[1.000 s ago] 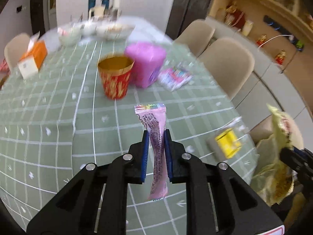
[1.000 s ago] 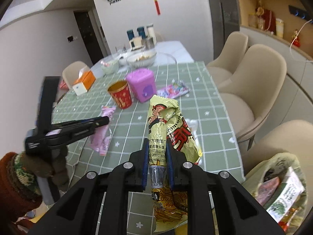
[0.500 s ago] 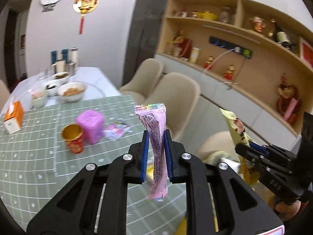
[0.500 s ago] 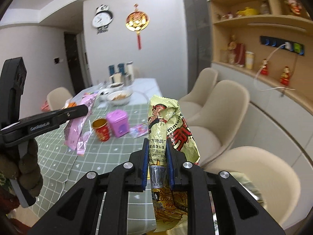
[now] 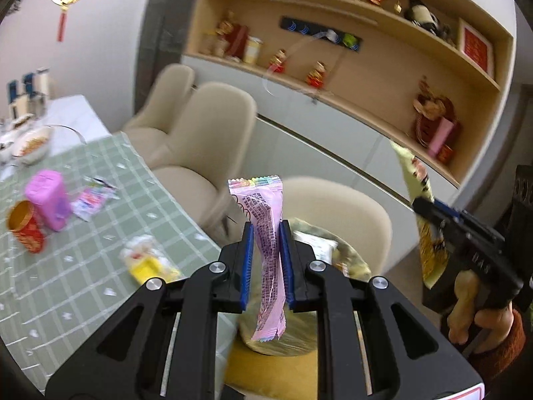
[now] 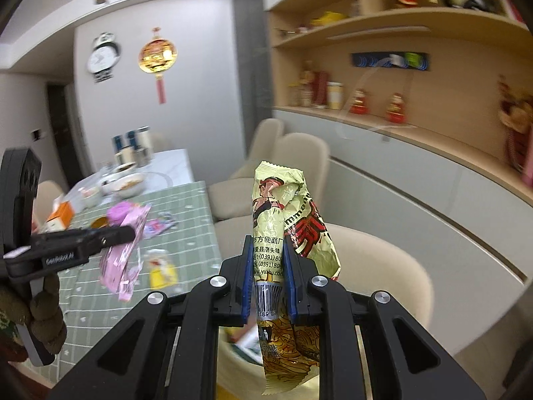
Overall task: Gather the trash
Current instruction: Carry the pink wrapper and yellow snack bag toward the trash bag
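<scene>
Left gripper (image 5: 266, 260): its blue-lined fingers (image 5: 247, 266) were closed on a pink wrapper (image 5: 265, 233), pinching it across its middle.
Pink wrapper: it stood upright between the fingers, its crimped top above the tips and its lower end hanging below them; in the right wrist view the same wrapper (image 6: 126, 250) drooped from the left gripper (image 6: 128, 233) over the tabletop edge.
Right gripper (image 6: 269, 280): its fingers (image 6: 247, 283) were closed on a yellow noodle packet (image 6: 286, 230), gripping it near the barcode.
Yellow noodle packet: crumpled and upright, the larger part rose above the fingertips and the printed lower part hung below; in the left wrist view it (image 5: 416, 183) showed at the right, held in the right gripper (image 5: 421, 206) by a bare hand (image 5: 473, 306).
Trash bag (image 5: 353, 260): a pale, open bag sat on a beige chair (image 5: 359, 213), directly behind and below the left fingers; packets lay inside it.
Tabletop (image 5: 83, 266): green checked cloth, to the left of both grippers.
Left on the tabletop: a yellow packet (image 5: 146, 263) near the edge, a small colourful wrapper (image 5: 91, 198), a pink box (image 5: 48, 200) and a red-and-gold cup (image 5: 25, 226) beside it.
Farther back: bowls (image 6: 128, 181) and an orange tissue box (image 6: 60, 215).
</scene>
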Demonstrator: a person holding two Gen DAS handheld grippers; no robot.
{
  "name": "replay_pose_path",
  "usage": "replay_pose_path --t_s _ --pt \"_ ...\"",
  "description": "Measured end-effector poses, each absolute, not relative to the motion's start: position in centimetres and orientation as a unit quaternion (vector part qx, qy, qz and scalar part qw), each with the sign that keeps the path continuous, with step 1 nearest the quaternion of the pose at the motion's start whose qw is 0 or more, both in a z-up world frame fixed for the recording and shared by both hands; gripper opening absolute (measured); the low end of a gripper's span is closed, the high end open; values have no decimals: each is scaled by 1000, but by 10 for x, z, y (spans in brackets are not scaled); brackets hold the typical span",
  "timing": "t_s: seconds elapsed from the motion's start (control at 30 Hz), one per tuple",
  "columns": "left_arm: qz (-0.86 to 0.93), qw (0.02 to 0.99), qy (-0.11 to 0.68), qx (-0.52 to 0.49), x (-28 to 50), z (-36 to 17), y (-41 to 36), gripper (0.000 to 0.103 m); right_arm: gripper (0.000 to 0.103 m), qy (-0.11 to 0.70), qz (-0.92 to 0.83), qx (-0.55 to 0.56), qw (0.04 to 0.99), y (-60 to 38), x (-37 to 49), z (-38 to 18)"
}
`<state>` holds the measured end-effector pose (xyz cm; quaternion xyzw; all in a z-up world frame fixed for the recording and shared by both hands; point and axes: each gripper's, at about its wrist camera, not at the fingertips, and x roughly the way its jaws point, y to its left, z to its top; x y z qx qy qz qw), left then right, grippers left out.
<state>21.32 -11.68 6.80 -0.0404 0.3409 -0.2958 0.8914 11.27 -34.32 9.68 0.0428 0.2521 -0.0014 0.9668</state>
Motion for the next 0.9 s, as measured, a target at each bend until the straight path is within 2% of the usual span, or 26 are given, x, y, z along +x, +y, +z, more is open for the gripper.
replay_pose_path --t_s 0.4,0.77,0.9 --pt "-364 849 382 -11 226 29 -196 15 17 282 -56 104 952 -395 99 58" --pt "-345 852 394 -20 253 21 -176 15 17 345 -8 211 915 -400 167 -9" --pt "-329 856 398 -27 264 16 -160 15 17 388 15 204 899 -385 201 -39"
